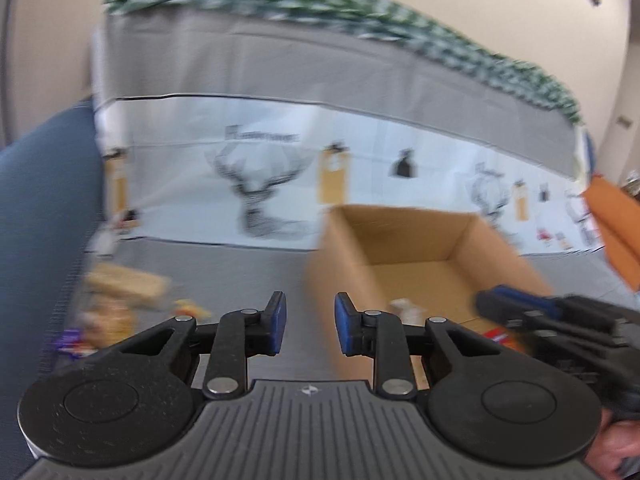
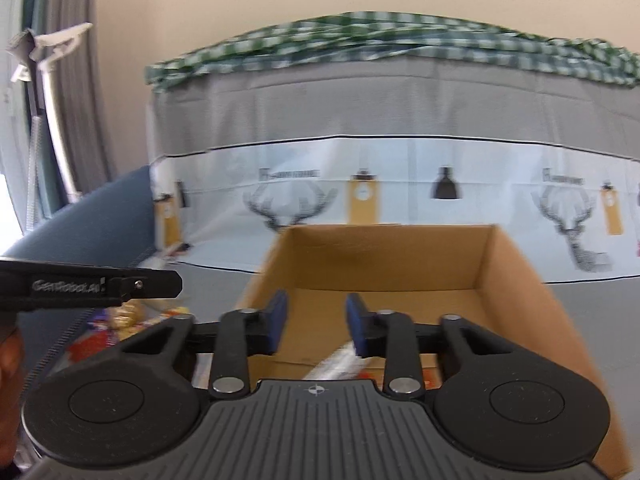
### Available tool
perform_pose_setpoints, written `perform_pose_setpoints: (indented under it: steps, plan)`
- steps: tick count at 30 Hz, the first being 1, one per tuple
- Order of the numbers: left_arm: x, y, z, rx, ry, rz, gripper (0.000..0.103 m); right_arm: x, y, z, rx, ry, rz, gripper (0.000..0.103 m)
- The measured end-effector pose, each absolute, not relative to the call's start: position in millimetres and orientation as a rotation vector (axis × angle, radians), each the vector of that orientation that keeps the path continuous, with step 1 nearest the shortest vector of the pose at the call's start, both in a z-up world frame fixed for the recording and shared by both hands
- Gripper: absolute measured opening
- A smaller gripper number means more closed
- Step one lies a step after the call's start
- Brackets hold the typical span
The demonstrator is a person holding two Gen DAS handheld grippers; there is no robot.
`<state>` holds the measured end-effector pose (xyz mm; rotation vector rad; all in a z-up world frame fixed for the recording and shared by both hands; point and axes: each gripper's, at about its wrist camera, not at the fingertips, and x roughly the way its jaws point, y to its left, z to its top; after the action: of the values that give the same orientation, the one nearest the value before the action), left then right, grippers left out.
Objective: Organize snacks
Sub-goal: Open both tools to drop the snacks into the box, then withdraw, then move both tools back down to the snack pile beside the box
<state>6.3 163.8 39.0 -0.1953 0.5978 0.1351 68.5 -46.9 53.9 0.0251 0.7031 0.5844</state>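
Observation:
An open cardboard box point(image 1: 424, 240) stands on the grey surface; it also shows in the right wrist view point(image 2: 516, 276). A few snack packets lie inside it point(image 1: 406, 308) point(image 2: 340, 360). A blurred pile of loose snacks point(image 1: 116, 296) lies to the left of the box, also seen in the right wrist view point(image 2: 124, 320). My left gripper point(image 1: 310, 326) is open and empty, above the surface by the box's left wall. My right gripper point(image 2: 316, 326) is open and empty over the box; it also shows in the left wrist view point(image 1: 504, 300).
A grey and white cloth with deer prints point(image 1: 256, 192) point(image 2: 572, 236) covers the seat back behind the box. A green checked cloth point(image 2: 400, 44) lies on top. A blue cushion point(image 1: 40, 200) is at the left, an orange one point(image 1: 616, 220) at the right.

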Motion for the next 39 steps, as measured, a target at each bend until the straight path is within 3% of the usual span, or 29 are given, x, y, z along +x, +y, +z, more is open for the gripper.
perform_pose_setpoints:
  steps: [9, 11, 15, 18, 21, 23, 25, 29, 39]
  plan:
    - [-11.5, 270.6, -21.0, -0.230, 0.839, 0.375, 0.031, 33.6, 30.7, 54.6, 0.047, 0.770, 0.868, 0.026]
    - [-12.4, 278.5, -27.6, -0.211, 0.863, 0.378, 0.036, 27.9, 49.8, 47.2, 0.054, 0.823, 0.912, 0.026]
    - [-7.4, 283.1, -33.4, -0.174, 0.881, 0.392, 0.059, 21.3, 84.5, 27.6, 0.055, 0.935, 0.957, 0.026]
    - [-2.1, 283.2, -35.9, -0.180, 0.890, 0.392, 0.062, 16.9, 108.1, 13.0, 0.036, 1.000, 0.966, 0.028]
    - [1.1, 287.1, -36.7, -0.225, 0.887, 0.392, 0.062, 11.9, 127.1, 0.9, -0.008, 1.037, 0.958, 0.051]
    - [-1.8, 294.3, -34.0, -0.294, 0.862, 0.379, 0.062, 9.7, 138.2, -5.9, -0.042, 1.045, 0.945, 0.077]
    - [-2.9, 299.6, -32.1, -0.344, 0.845, 0.366, 0.061, 7.1, 146.7, -12.1, -0.066, 1.052, 0.939, 0.087]
    - [-9.4, 308.1, -24.2, -0.418, 0.815, 0.320, 0.060, 10.2, 159.9, -27.0, -0.077, 1.087, 0.933, 0.098]
    - [-19.2, 314.5, -19.3, -0.479, 0.779, 0.249, 0.060, -2.0, 189.8, -52.7, -0.159, 1.038, 0.991, 0.100]
